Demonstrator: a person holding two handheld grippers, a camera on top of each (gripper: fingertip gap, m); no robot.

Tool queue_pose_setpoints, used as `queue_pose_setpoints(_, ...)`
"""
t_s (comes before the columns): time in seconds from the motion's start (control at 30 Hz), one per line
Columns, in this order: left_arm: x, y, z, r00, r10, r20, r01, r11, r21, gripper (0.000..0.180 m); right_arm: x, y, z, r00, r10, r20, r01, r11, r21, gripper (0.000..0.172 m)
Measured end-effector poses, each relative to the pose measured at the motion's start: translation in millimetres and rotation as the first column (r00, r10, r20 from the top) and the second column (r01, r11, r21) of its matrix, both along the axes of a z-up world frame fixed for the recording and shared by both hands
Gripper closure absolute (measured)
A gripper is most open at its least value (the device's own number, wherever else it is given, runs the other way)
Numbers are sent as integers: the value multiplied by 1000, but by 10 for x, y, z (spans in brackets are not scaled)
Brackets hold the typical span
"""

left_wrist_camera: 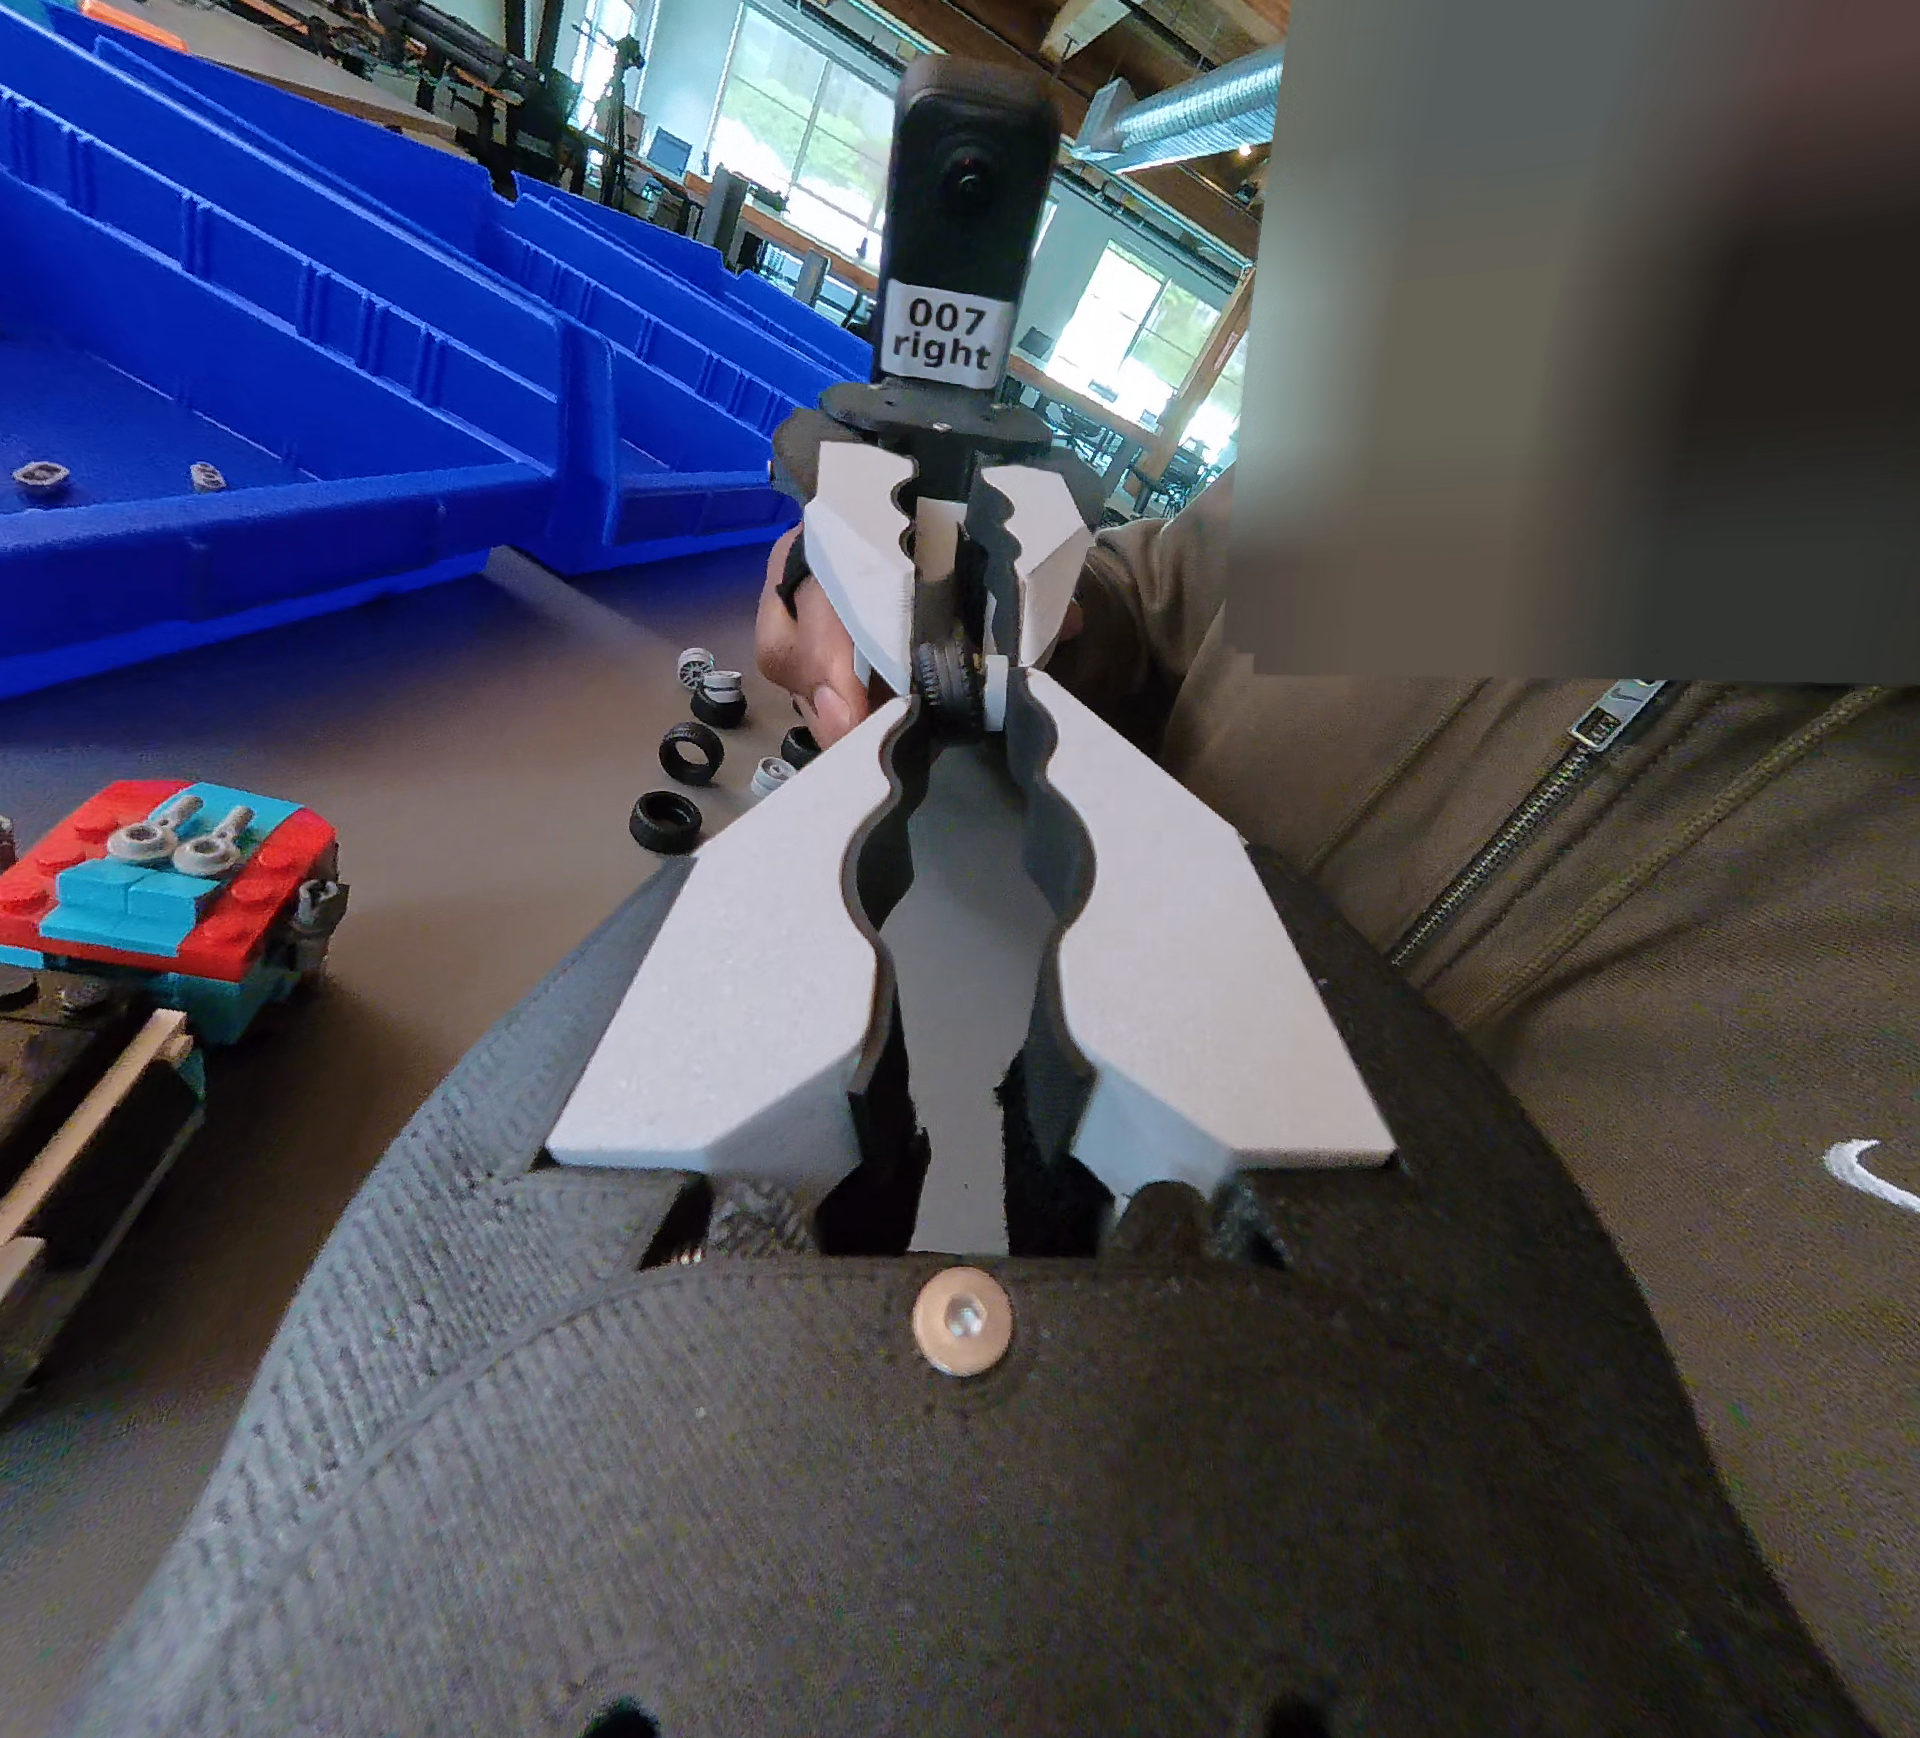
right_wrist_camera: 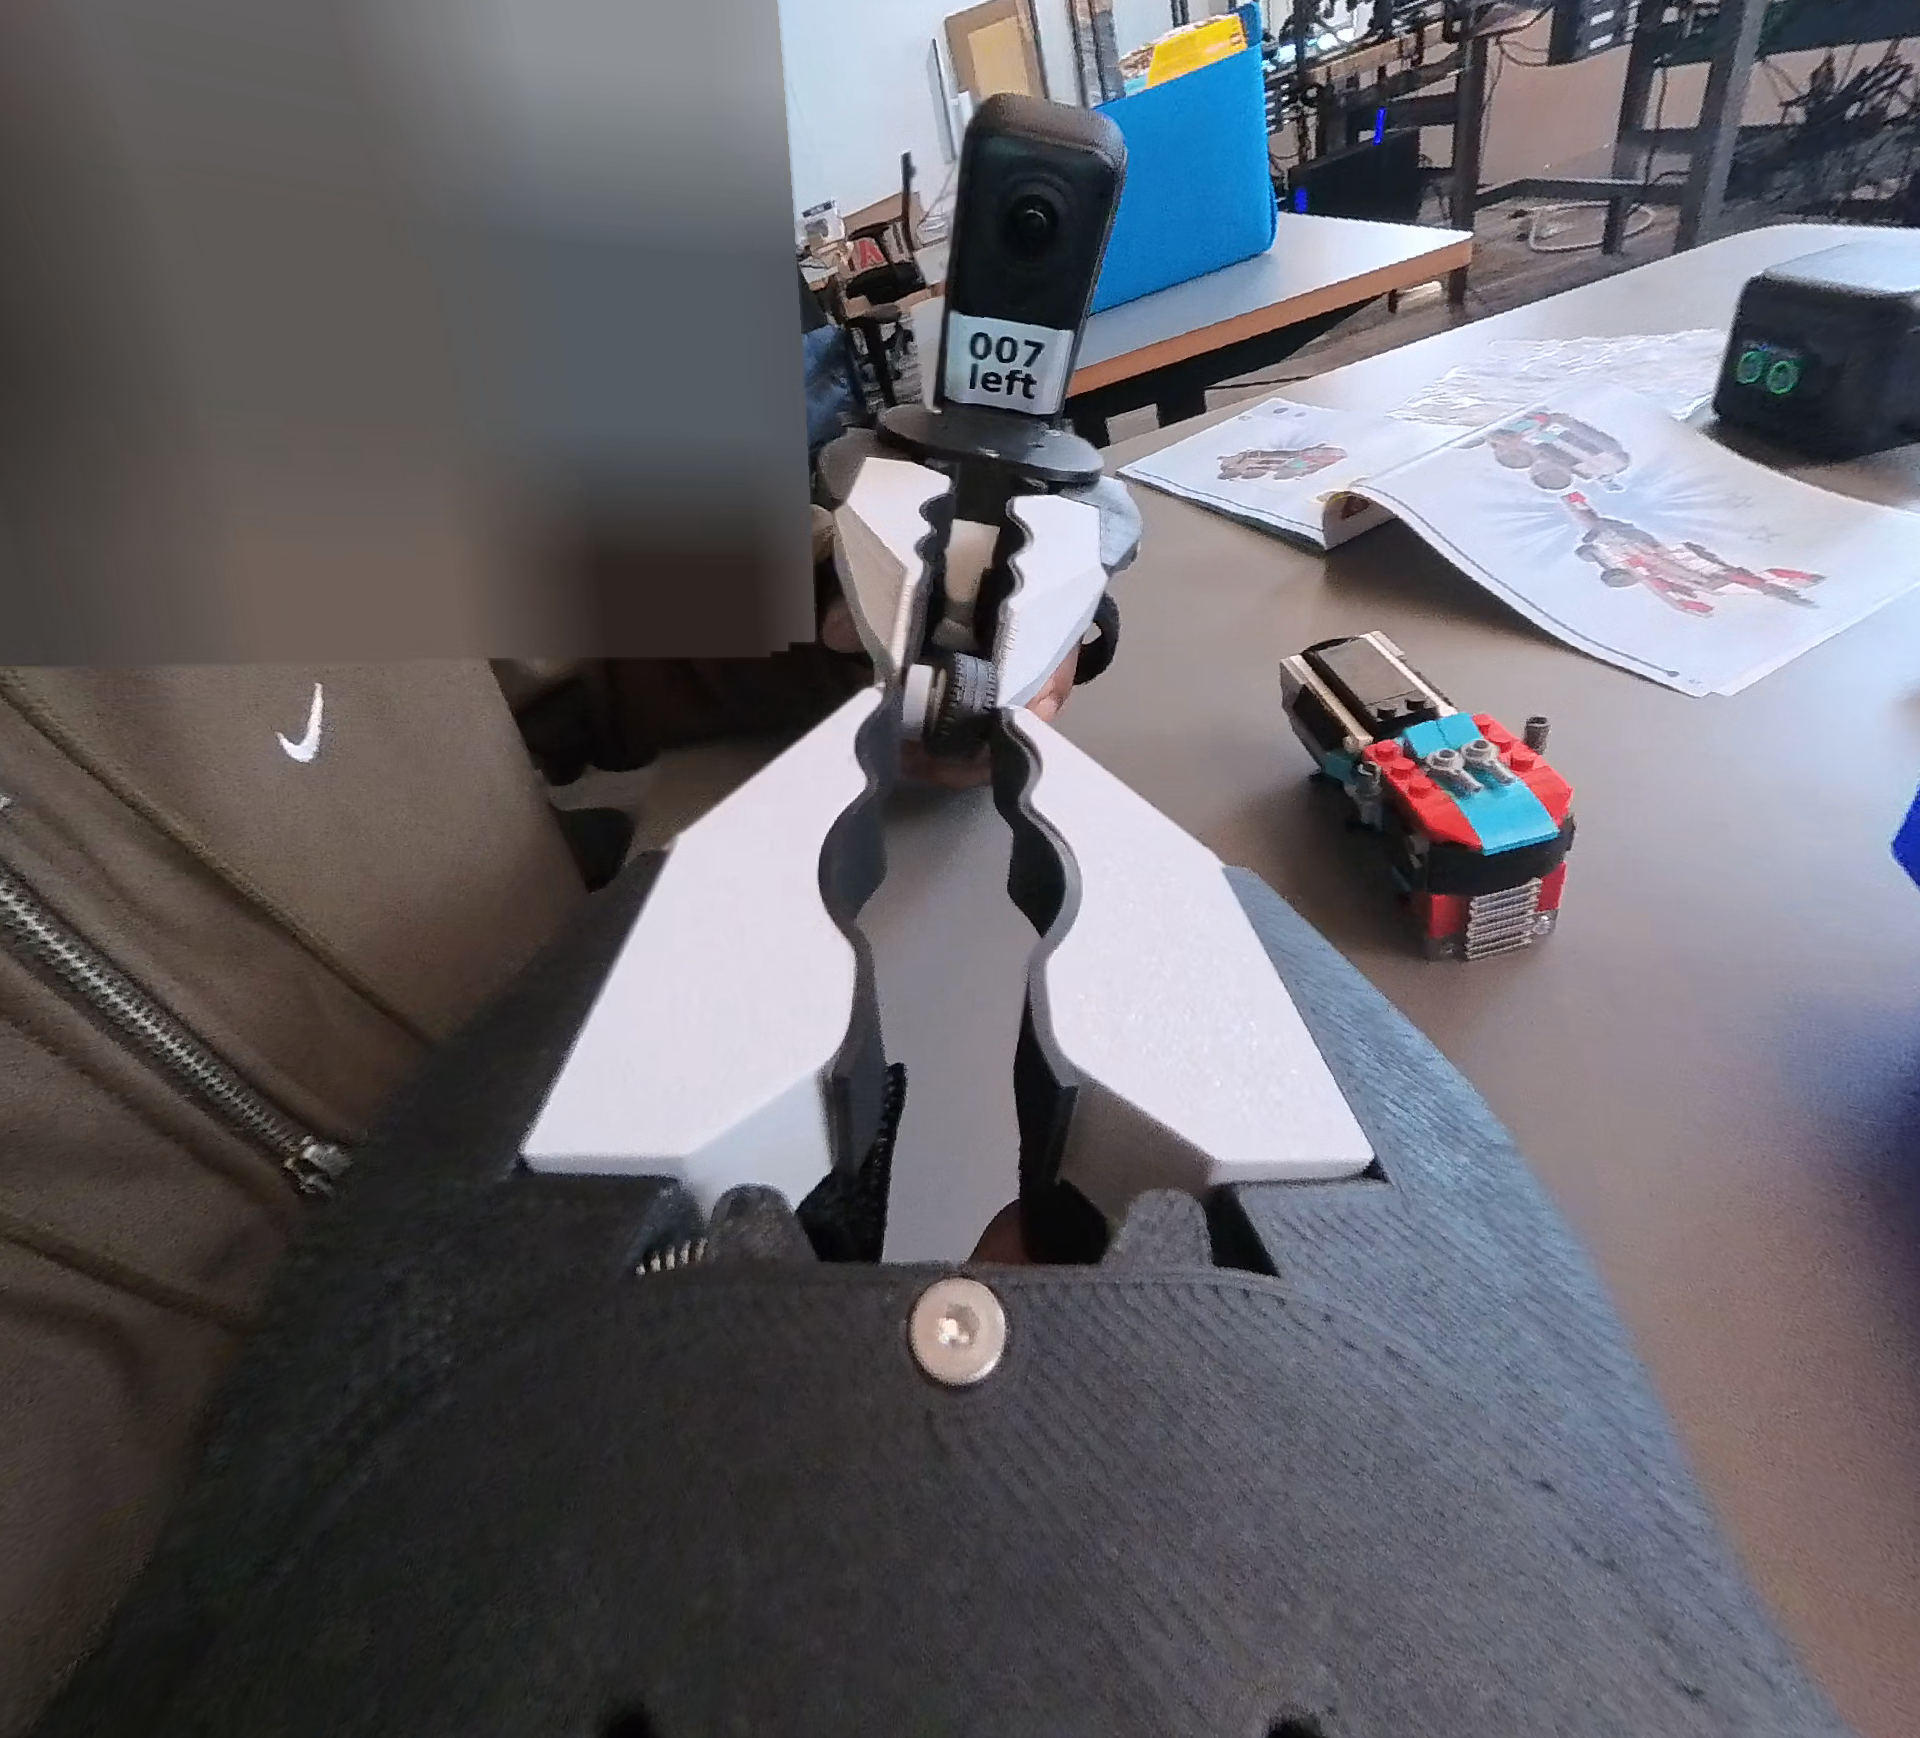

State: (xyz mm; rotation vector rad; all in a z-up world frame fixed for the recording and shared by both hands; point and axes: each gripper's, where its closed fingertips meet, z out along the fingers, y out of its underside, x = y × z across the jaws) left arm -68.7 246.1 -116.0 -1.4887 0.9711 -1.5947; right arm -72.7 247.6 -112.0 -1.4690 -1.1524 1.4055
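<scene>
Found left gripper [left_wrist_camera: 961,701] and right gripper [right_wrist_camera: 951,712] tip to tip, both clamped on small wheel [left_wrist_camera: 948,672], frame centre | judged light: black rubber tyre soft, grippy; grey hub stiff | best pinched across flat faces | noted loose tyres [left_wrist_camera: 691,751] centre left

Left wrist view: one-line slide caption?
Both grippers meet tip to tip on a black toy tyre with white hub; loose tyres, blue bins behind.

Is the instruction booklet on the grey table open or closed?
Open. The instruction booklet lies spread flat on the grey table, printed pages up, beyond the red and teal brick truck.
</scene>
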Motion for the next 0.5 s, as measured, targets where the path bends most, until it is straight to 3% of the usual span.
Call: queue_pose_setpoints(0.5,-17,93,-63,1000,9,-2,-9,984,-176,165,-10,106,-58,987,-152,50,131,950,284,157)
